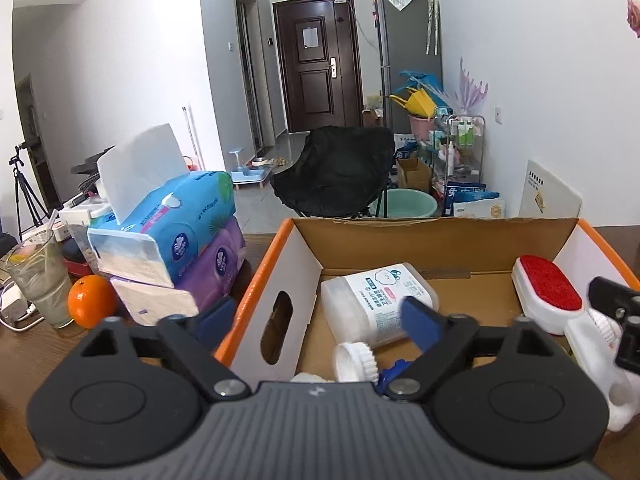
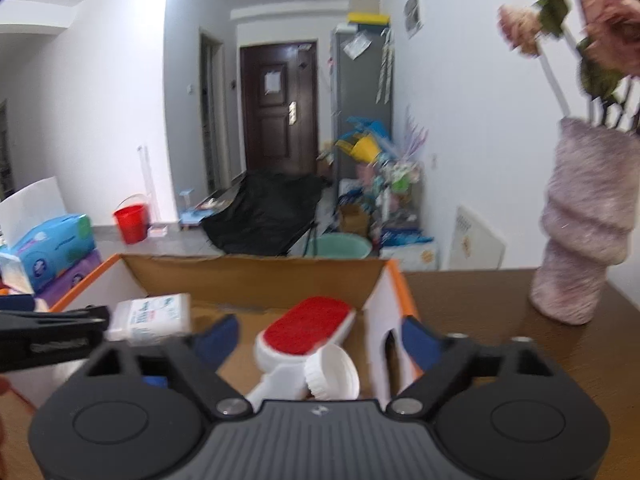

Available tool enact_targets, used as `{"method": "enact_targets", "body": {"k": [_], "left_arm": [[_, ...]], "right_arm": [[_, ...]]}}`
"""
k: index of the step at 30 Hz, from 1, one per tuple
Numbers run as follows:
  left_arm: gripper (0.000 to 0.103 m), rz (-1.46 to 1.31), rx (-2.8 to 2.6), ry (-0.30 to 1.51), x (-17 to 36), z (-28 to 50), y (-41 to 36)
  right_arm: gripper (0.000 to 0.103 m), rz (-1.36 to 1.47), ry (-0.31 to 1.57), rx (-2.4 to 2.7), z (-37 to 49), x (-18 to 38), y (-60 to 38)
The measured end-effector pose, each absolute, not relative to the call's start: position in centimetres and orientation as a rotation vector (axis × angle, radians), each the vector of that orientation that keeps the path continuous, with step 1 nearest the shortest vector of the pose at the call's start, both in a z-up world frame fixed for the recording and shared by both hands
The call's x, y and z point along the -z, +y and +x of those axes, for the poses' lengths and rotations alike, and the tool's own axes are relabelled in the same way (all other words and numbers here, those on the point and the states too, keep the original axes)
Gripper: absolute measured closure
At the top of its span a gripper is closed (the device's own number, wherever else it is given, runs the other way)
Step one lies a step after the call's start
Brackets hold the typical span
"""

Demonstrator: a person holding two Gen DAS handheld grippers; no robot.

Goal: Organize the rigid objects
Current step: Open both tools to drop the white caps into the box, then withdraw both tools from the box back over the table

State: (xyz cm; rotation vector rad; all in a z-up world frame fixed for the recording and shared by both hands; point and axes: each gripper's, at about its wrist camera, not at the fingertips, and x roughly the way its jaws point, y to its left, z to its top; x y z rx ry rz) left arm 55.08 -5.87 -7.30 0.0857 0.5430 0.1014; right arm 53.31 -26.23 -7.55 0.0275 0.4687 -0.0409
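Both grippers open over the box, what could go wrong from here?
1. The left gripper straddles the cardboard box wall; pushing further could snag it.
2. The right gripper straddles the opposite wall, same hazard.
3. The vase stands close on the right; a wide withdrawal might tip it.

Almost no writing here can be read. The white jar [image 1: 378, 304] lying in the cardboard box [image 1: 440, 240] has a label with Chinese characters and a small cloud drawing, but the characters are too small to make out. The blue tissue pack [image 1: 176, 220] near the left edge of the table [image 1: 40, 352] carries a round logo and print that stays unreadable. The blue-and-white bag [image 1: 476, 200] on the floor shows large Chinese characters, only partly visible.
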Motion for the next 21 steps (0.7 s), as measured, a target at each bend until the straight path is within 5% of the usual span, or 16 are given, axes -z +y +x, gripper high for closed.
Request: {"method": "enact_targets", "body": {"k": [3, 21], "left_arm": [[0.0, 0.091, -0.096, 0.516, 7.0, 54.3, -5.4], [0.0, 0.064, -0.003, 0.44, 1.0, 43.8, -3.7]], "right_arm": [[0.0, 0.053, 0.47, 0.051, 52.8, 7.5, -27.0], [0.0, 0.084, 0.389, -0.026, 41.8, 1.5, -26.7]]}}
